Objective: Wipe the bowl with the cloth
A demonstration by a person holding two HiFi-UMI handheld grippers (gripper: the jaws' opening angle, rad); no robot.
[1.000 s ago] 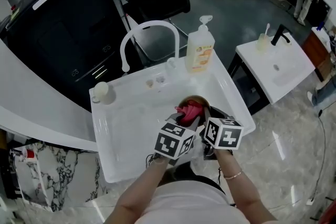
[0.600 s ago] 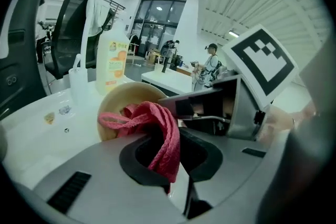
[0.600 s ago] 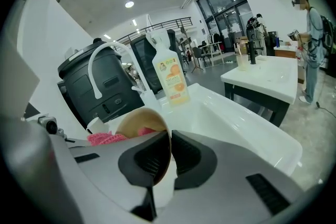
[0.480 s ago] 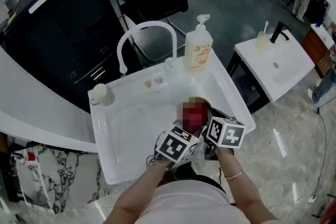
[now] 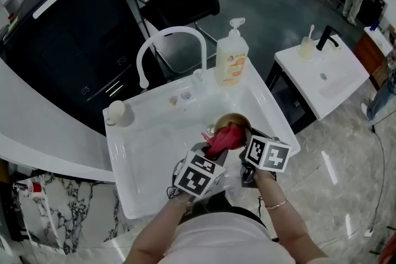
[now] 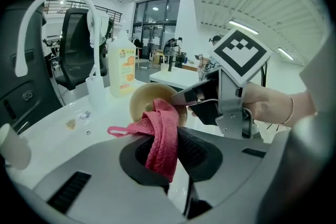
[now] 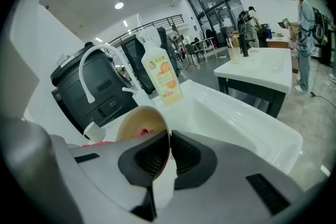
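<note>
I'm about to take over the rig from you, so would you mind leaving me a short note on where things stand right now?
Left gripper: shut on the red cloth, whose free end reaches into the bowl.
Right gripper: shut on the bowl's rim, holding the bowl tipped on its side above the sink.
Done: both things are picked up, and the cloth is against the inside of the bowl.
Left: rub the cloth round the inside, probably the outside too, then set both down. I can't tell how clean the bowl is.
</note>
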